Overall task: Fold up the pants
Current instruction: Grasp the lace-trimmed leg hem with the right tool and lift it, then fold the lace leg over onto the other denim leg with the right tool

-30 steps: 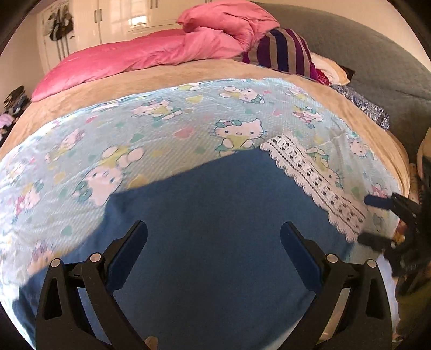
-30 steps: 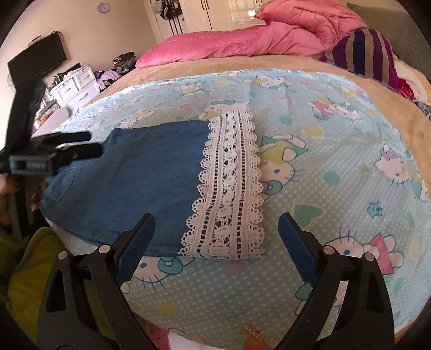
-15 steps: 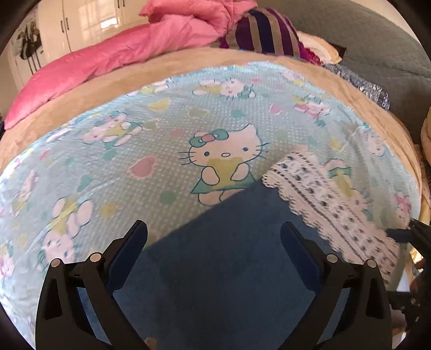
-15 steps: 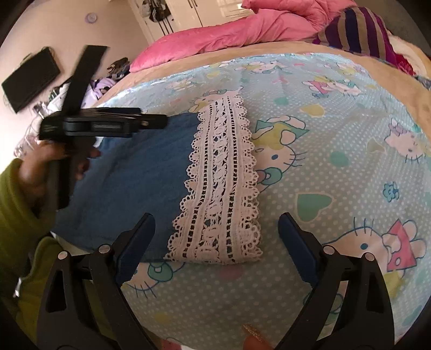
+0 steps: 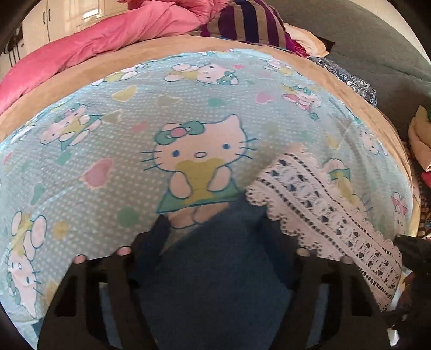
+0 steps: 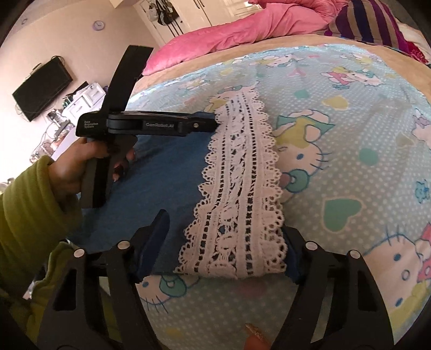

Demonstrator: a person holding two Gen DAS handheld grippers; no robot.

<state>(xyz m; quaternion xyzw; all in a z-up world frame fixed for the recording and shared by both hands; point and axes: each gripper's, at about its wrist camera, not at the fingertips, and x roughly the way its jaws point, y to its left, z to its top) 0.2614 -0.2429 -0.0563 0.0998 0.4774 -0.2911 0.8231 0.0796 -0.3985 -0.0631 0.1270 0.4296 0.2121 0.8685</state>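
Observation:
Blue pants (image 6: 167, 172) with a white lace hem (image 6: 242, 188) lie folded flat on the cartoon-cat blanket (image 6: 350, 134). My right gripper (image 6: 225, 228) sits low over the near end of the lace hem. Its jaws are closing with lace and blue cloth between them, and the cloth is still flat. My left gripper (image 5: 215, 227) is over the far edge of the blue cloth (image 5: 215, 269), beside the lace (image 5: 323, 210). Its jaws are closing too, with cloth between them and unpinched. In the right wrist view a hand in a green sleeve holds the left gripper (image 6: 211, 122), its tip at the lace's far end.
A pink duvet (image 5: 107, 35) and a striped pillow (image 5: 250, 24) lie at the head of the bed. The tan bedspread (image 5: 363, 107) borders the blanket. A grey sofa (image 5: 377, 48) stands to the right. A wall TV (image 6: 43, 88) and drawers (image 6: 83, 97) stand beyond the left side of the bed.
The left gripper moved forward and down to the far edge of the blue cloth beside the lace. Both grippers' jaws have narrowed. The right gripper dropped slightly toward the lace's near end.

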